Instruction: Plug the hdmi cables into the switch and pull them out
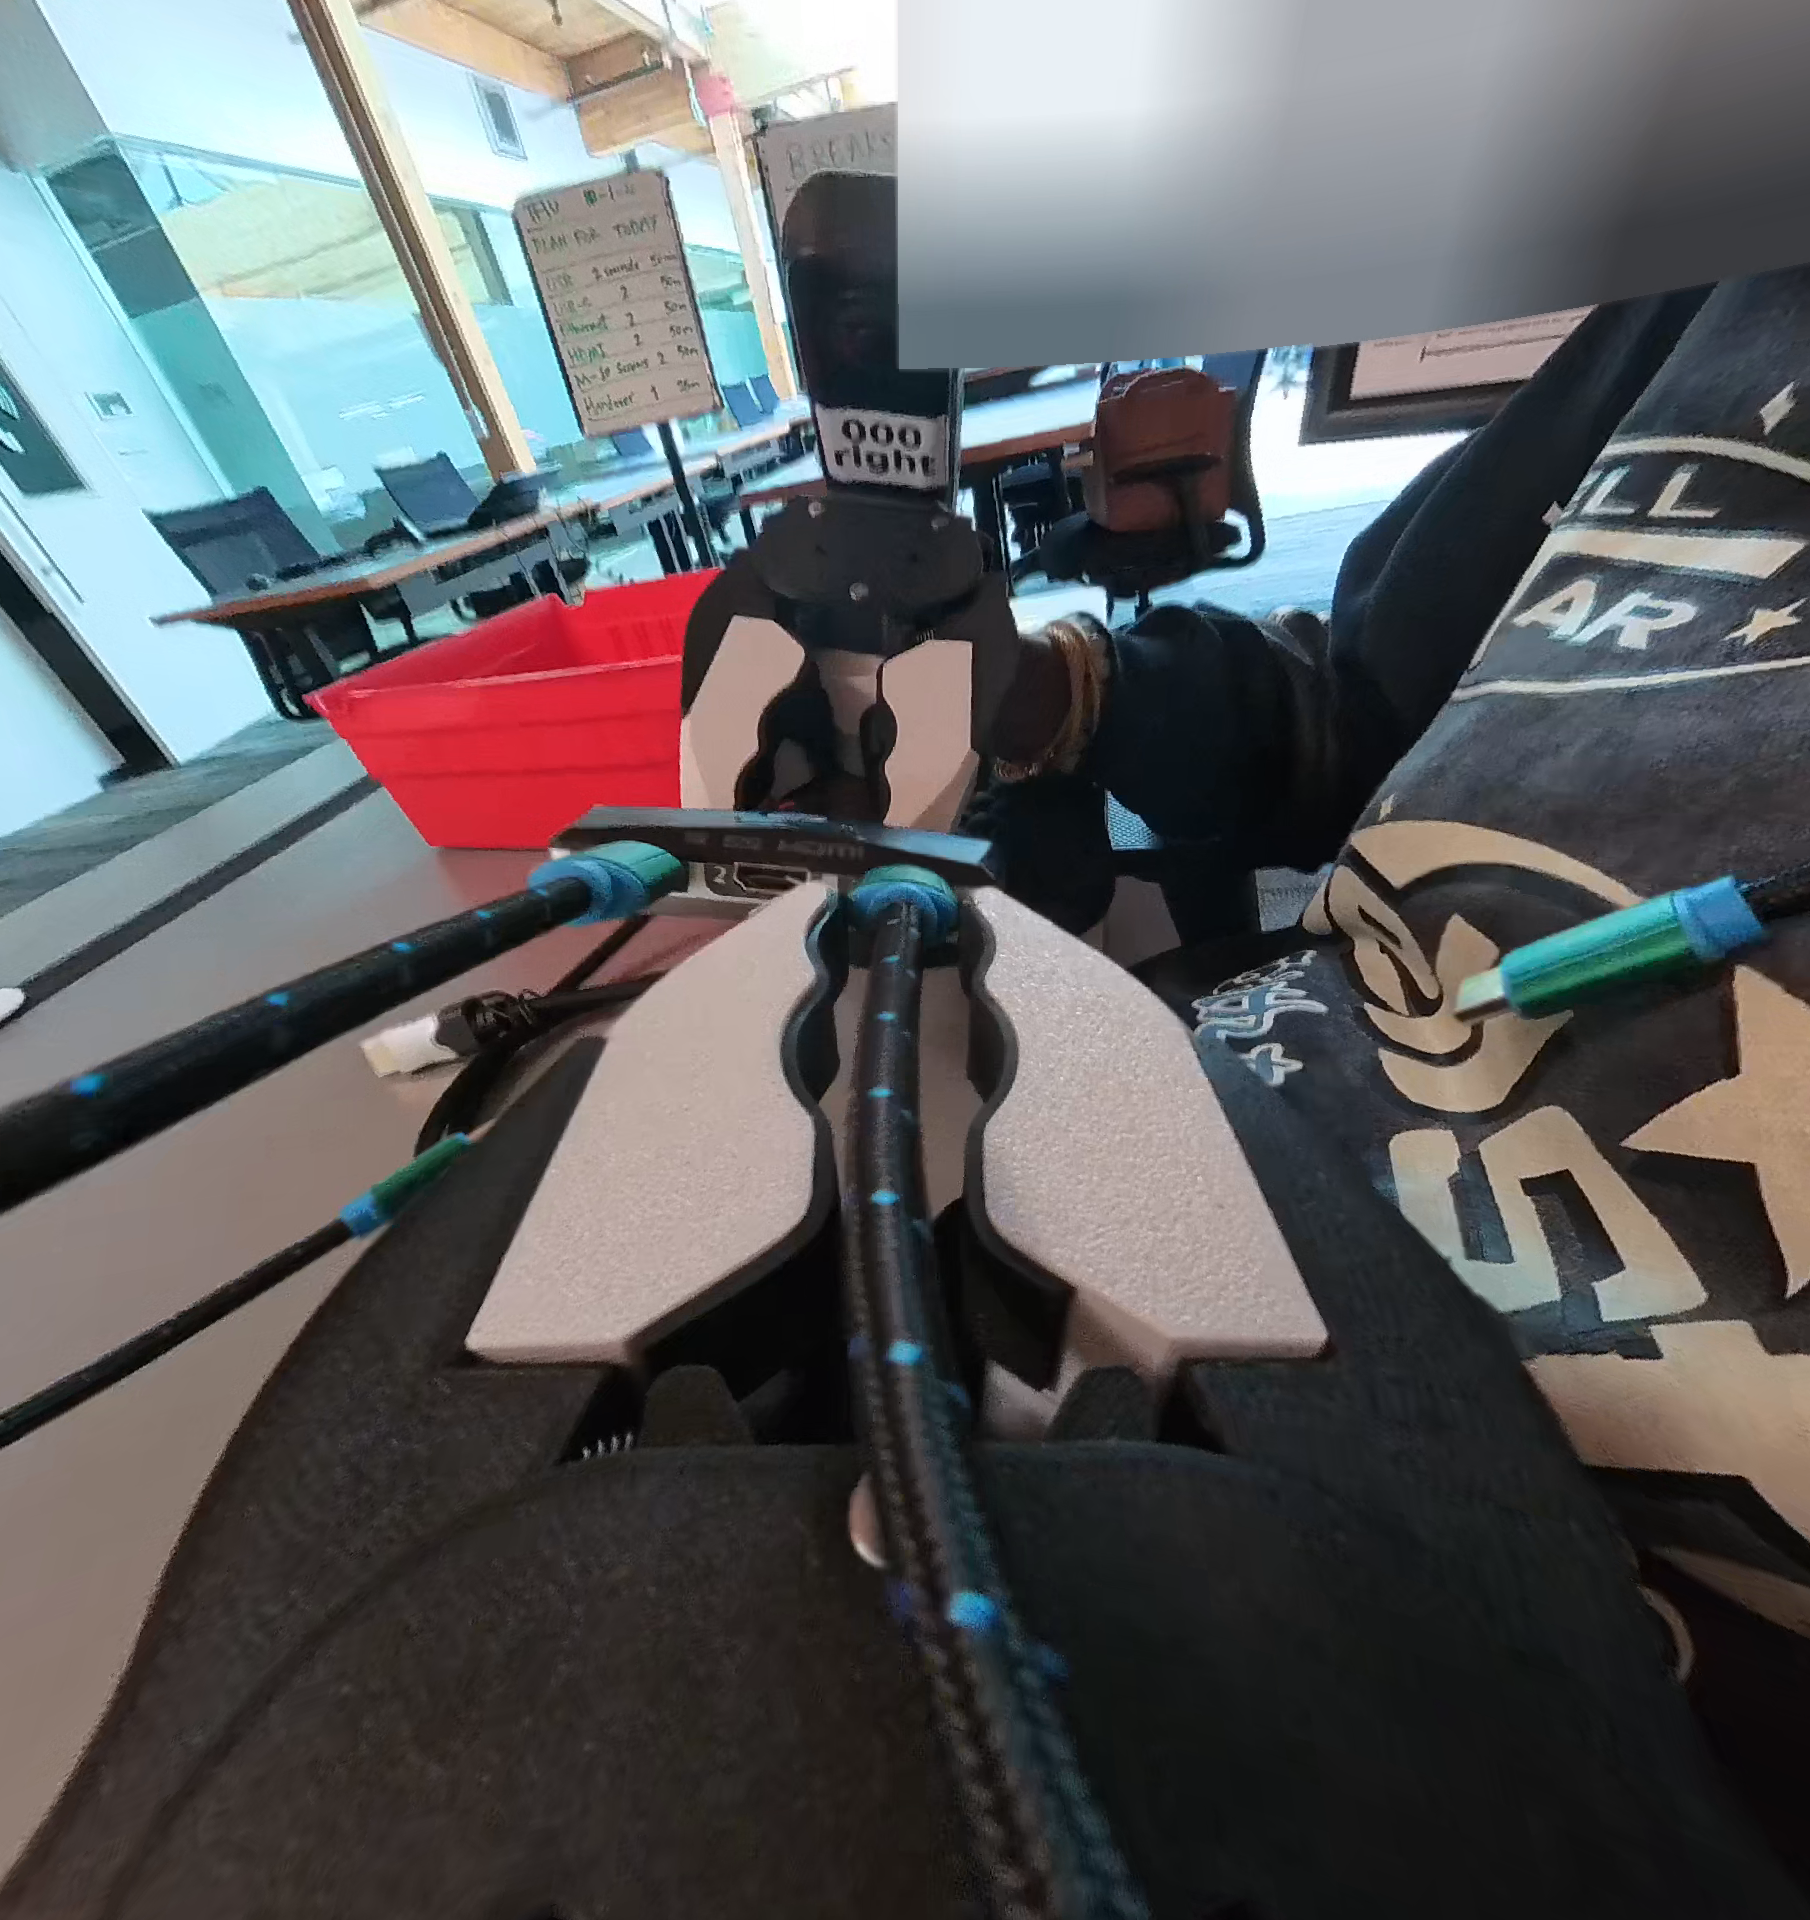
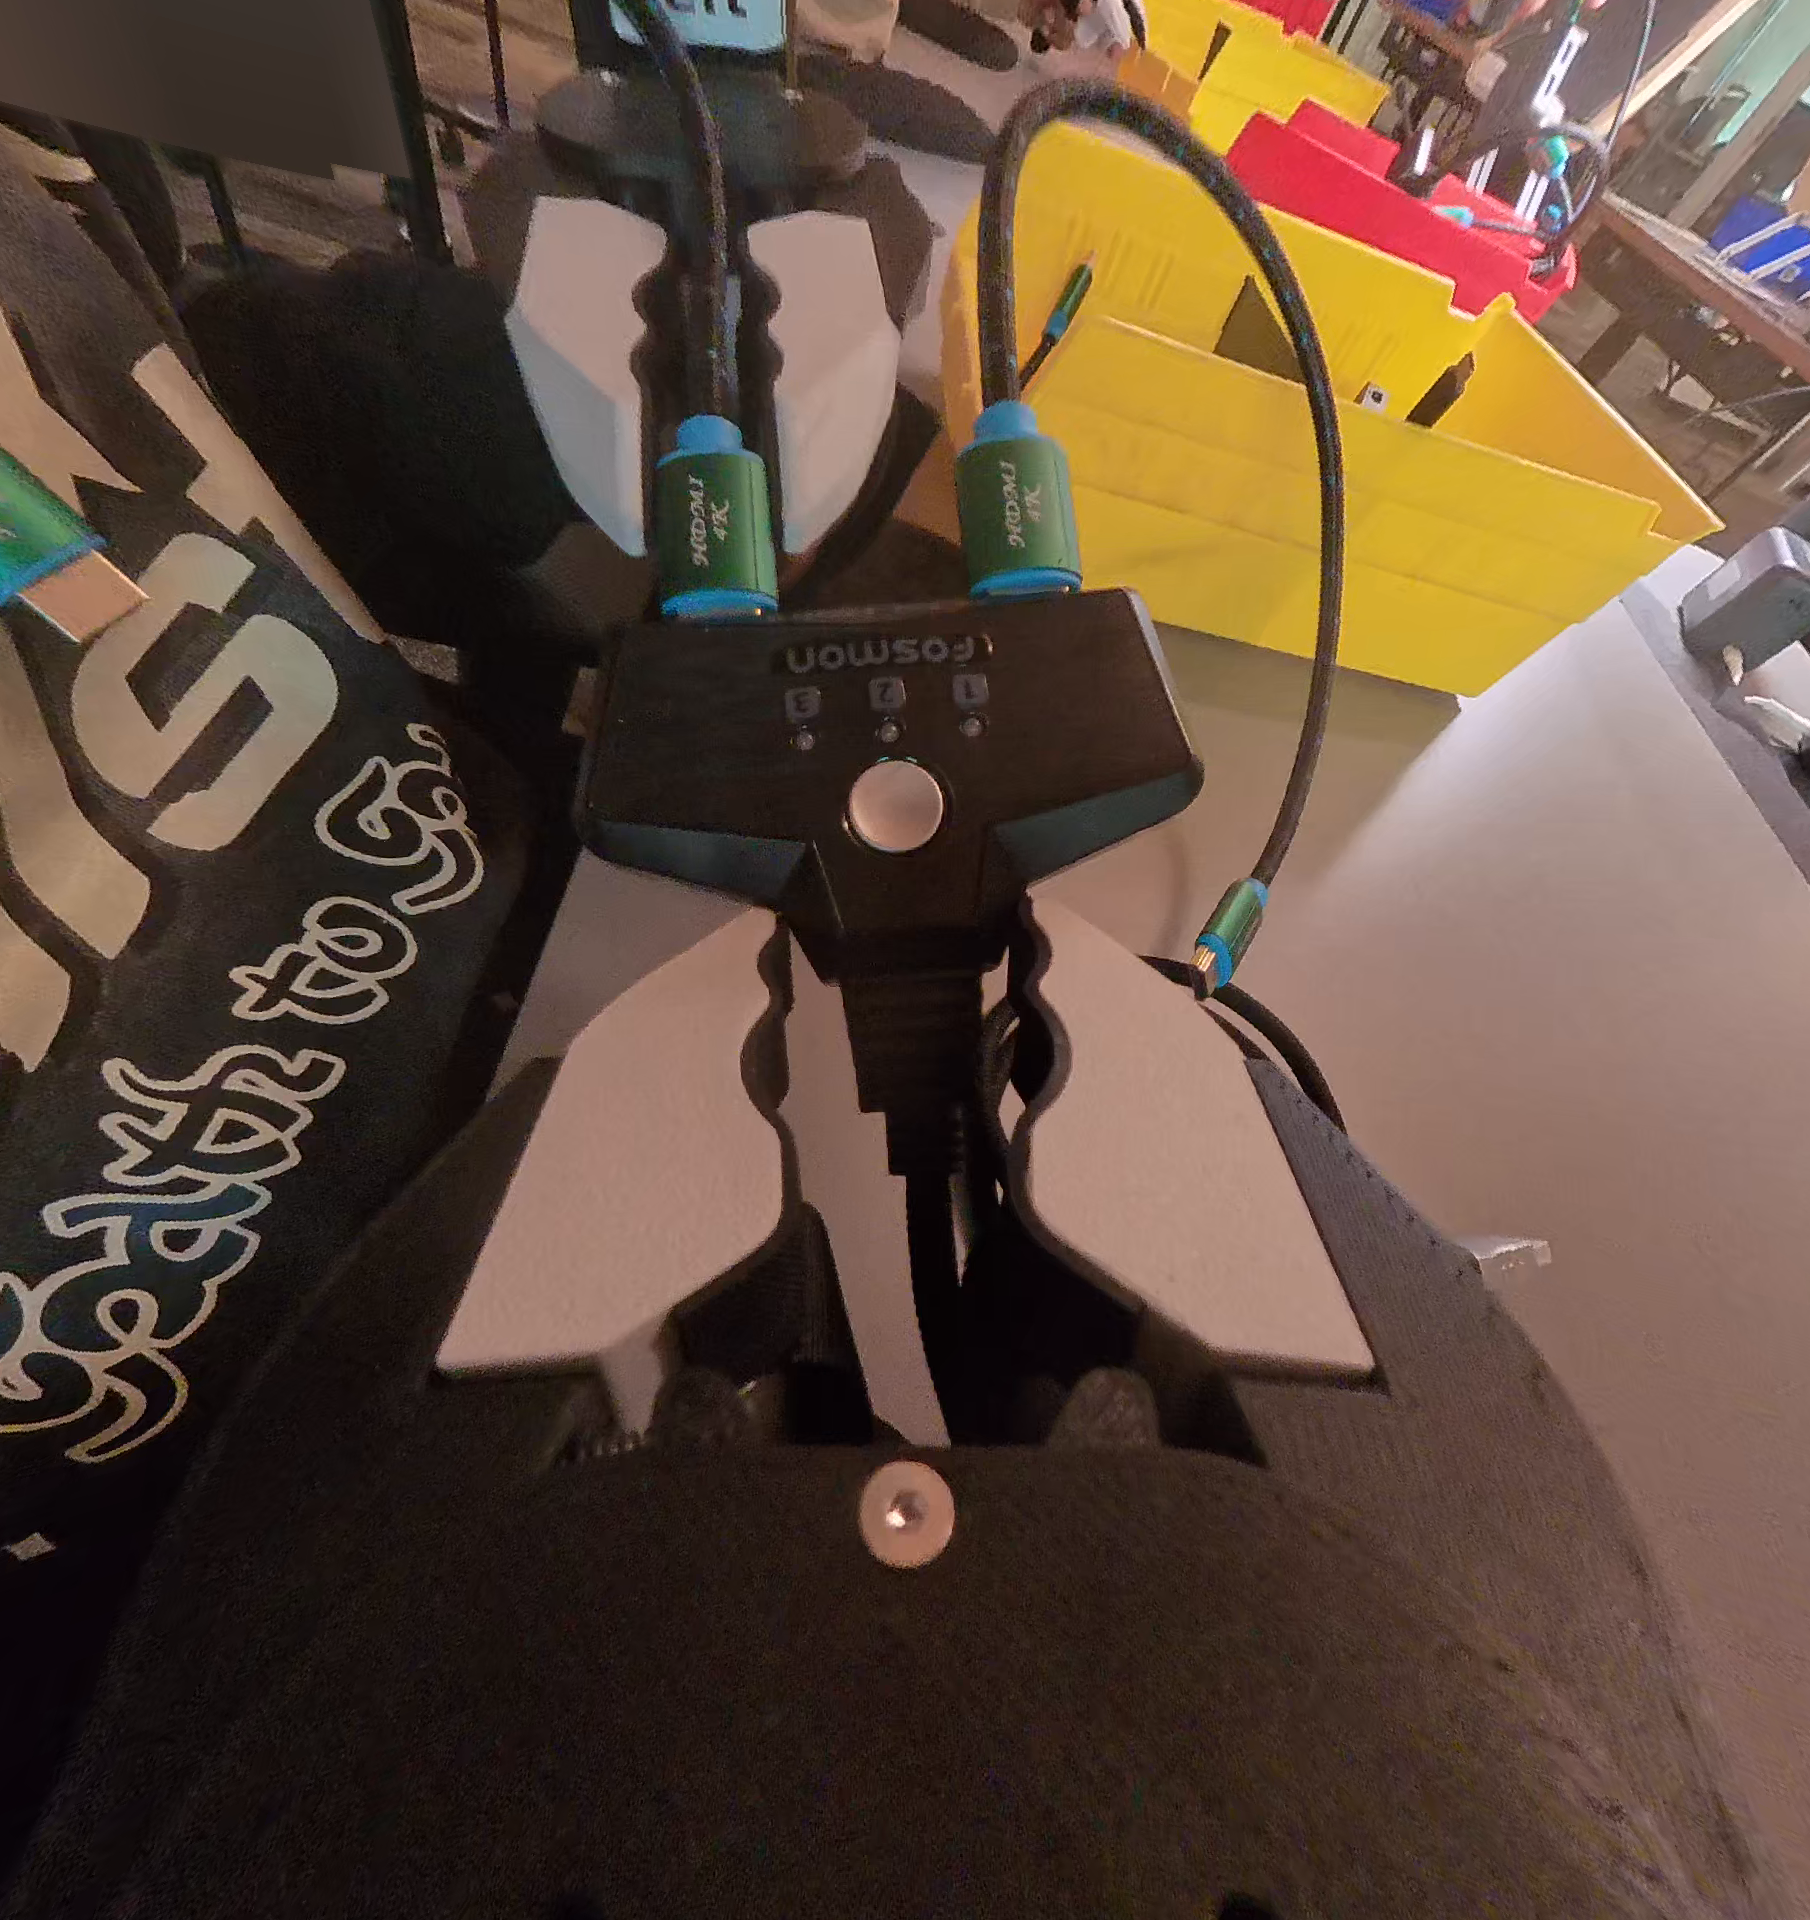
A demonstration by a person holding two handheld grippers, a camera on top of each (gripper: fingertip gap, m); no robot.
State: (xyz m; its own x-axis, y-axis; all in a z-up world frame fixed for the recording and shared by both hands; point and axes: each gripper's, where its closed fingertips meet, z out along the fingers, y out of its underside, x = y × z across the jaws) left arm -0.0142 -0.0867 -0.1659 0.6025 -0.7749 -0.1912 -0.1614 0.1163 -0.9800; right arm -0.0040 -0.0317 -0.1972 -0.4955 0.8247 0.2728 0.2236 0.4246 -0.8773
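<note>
So the black wedge-shaped plastic HDMI switch [image 2: 885, 743] with the round silver button on top is the landmark here. It sits on the grey table [image 2: 1503, 935], and the right gripper [image 2: 901, 940] has its grey fingers [image 2: 662, 1132] narrowed in on the switch's tail end, right where its own black cord comes out, so that one is gripping the switch.

On the far side of the switch, two green metal HDMI plugs with blue collars sit in its ports. The left gripper [image 1: 896, 914] is clamped on the first plug [image 2: 716, 520], its braided black-and-blue cable [image 1: 906, 1247] running back between the grey pads [image 1: 693, 1143]. The second plug [image 2: 1020, 514] is seated in the port beside it with nothing holding it, and its cable loops up and over so the small loose end [image 2: 1228, 935] hangs just beside the switch, near the right gripper's finger.

A third green plug [image 1: 1597, 951] floats loose off to the side of the switch, in front of a person's dark printed sweatshirt [image 1: 1607, 831]. Beyond the switch there's a yellow plastic bin [image 2: 1296, 468] on one side and a red plastic bin [image 1: 506, 727] on the other.
</note>
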